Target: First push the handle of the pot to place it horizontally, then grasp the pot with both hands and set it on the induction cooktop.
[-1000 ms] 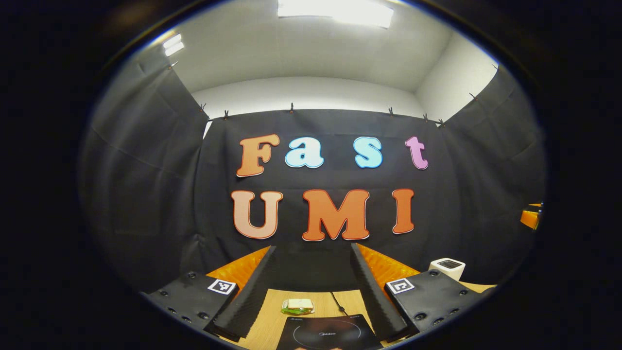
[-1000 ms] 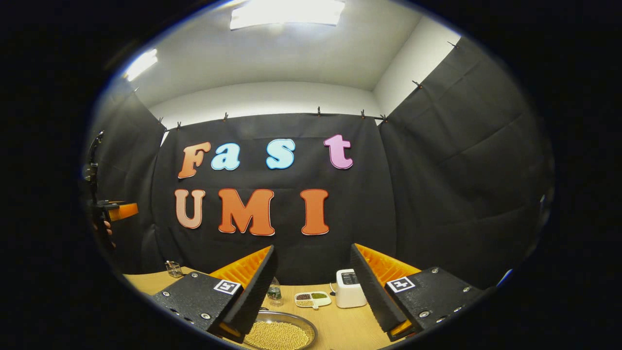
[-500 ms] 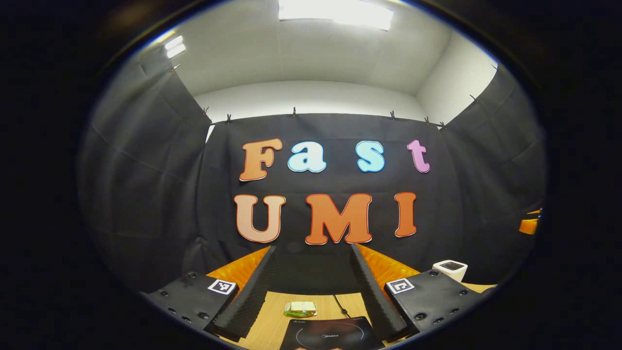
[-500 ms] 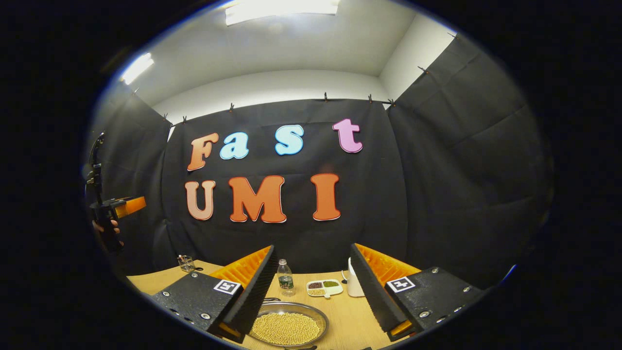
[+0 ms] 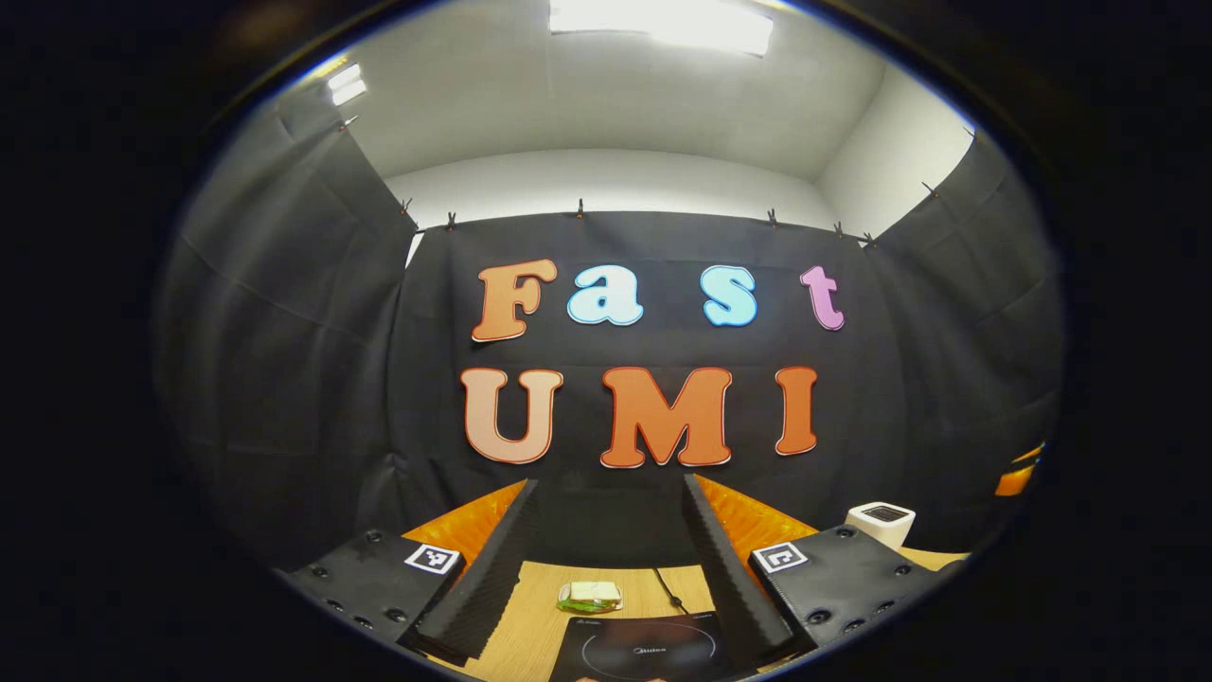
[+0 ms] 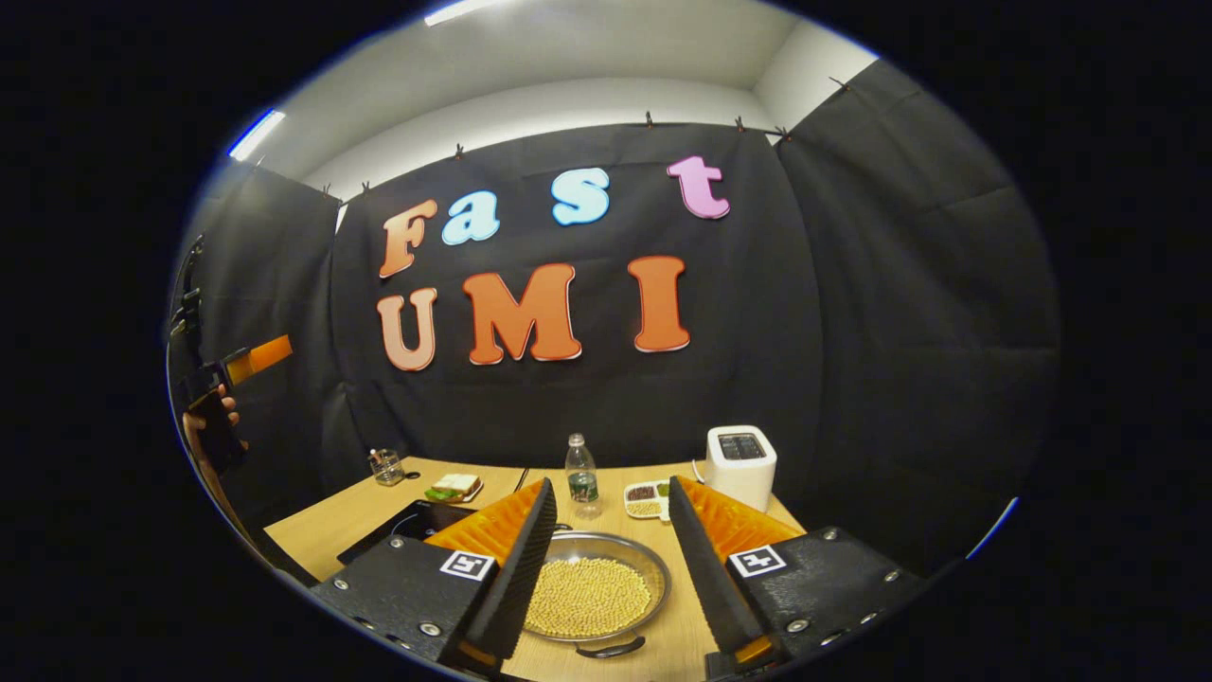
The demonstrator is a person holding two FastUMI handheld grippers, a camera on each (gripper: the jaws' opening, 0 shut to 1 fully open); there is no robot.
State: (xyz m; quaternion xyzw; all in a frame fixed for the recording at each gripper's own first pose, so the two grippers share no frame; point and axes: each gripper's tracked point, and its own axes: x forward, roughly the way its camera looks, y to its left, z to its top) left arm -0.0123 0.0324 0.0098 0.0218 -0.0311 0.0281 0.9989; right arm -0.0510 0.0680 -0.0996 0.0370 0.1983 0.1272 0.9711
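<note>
Both tongs wide: right tongs (image 6: 606, 568) above pot (image 6: 592, 597), left tongs (image 5: 611, 568) above induction cooktop (image 5: 644, 649).

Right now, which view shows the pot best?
The right gripper view: the pot sits between its open fingers, full of beans, its handle nearest the camera. The left gripper view looks over the cooktop instead.

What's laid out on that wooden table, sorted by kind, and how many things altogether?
Cookware: 2, the pot of beans and the induction cooktop
Food dishes: 2, sandwich plate, divided dish
Bottle: 1
Toaster: 1
Glass jar: 1
Total: 7
</note>
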